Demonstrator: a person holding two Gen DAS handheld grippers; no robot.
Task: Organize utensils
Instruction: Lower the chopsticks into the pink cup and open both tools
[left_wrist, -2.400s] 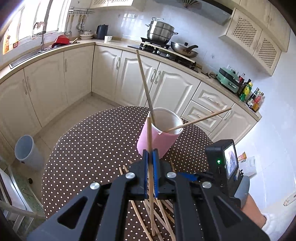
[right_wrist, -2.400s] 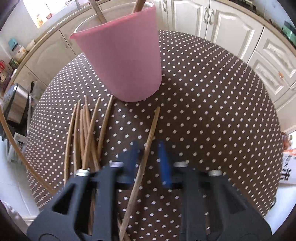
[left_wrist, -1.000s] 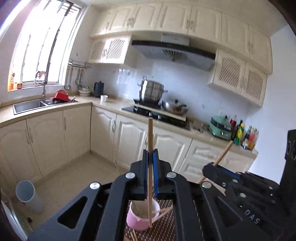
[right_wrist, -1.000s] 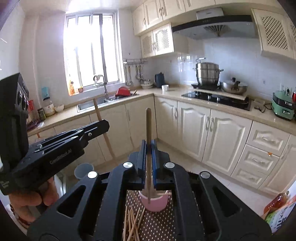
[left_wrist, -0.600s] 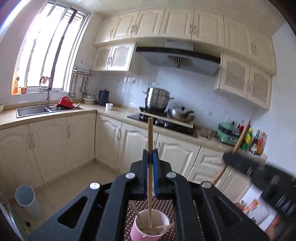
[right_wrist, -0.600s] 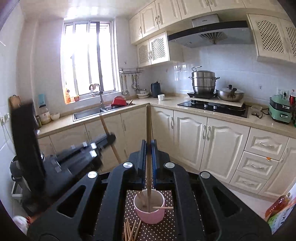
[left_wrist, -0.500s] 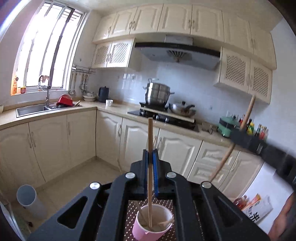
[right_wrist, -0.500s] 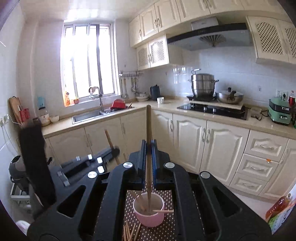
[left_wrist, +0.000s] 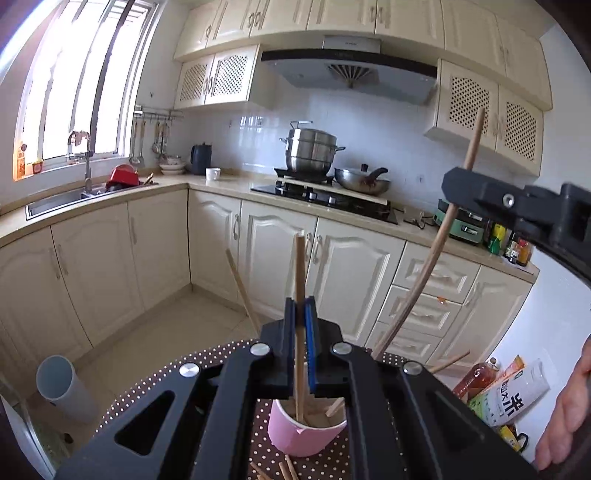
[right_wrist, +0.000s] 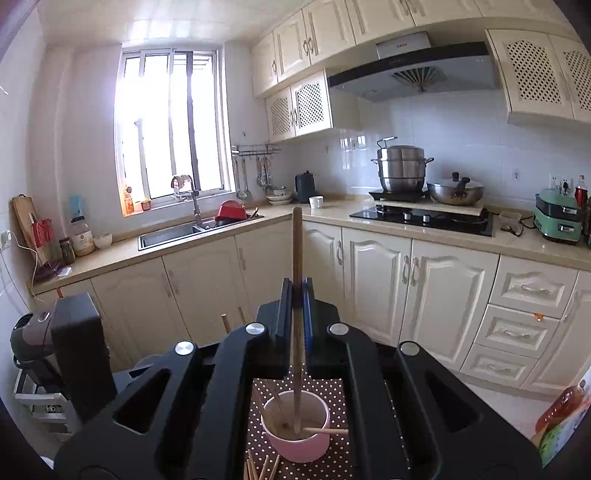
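Pink cup (left_wrist: 306, 432) sat closer beneath the left gripper (left_wrist: 300, 310) than half a second before, on the dotted table (right_wrist: 332, 391). Both chopsticks (left_wrist: 299, 295) (right_wrist: 296, 280) stood upright, lower ends inside the cup. Each gripper, the right (right_wrist: 296, 291) included, was clamped on its chopstick.

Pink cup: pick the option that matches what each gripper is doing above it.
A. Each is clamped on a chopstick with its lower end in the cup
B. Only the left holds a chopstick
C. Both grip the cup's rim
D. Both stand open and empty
A: the left gripper and the right gripper each clamp an upright chopstick whose lower end dips into the pink cup.
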